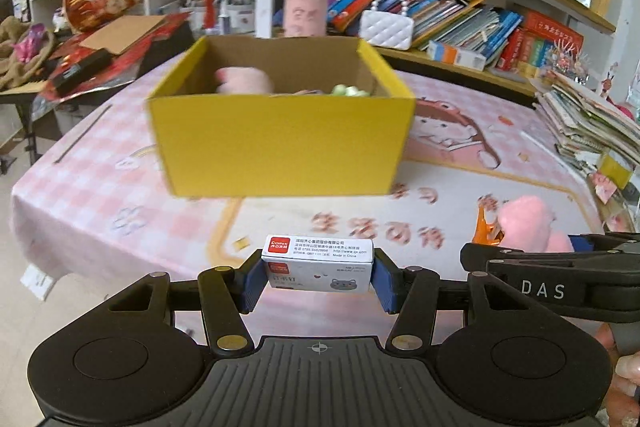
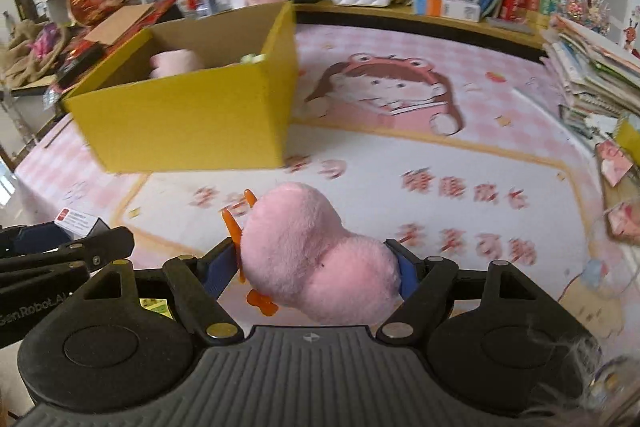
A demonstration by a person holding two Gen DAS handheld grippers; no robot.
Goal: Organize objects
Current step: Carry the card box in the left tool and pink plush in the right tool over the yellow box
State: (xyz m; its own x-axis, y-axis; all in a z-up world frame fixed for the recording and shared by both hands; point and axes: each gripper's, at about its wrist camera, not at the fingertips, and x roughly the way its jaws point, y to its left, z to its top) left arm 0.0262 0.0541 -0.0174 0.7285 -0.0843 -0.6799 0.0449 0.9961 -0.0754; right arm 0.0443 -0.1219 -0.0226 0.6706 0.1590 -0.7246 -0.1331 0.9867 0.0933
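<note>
In the left wrist view, the left gripper (image 1: 318,277) at lower centre clamps a small white staple box (image 1: 318,267), long axis crosswise between narrowly set jaws. Above sits the open yellow carton (image 1: 280,143). The right gripper (image 2: 316,267), jaws wide, squeezes a pink plush toy (image 2: 312,259) pointing toward the upper left.

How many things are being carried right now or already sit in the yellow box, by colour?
Pink: 2, the pink plush toy in the right gripper and a pink soft item in the yellow box
White: 1, the staple box in the left gripper
Green: 1, a blurred pale green item in the box
Total: 4
</note>
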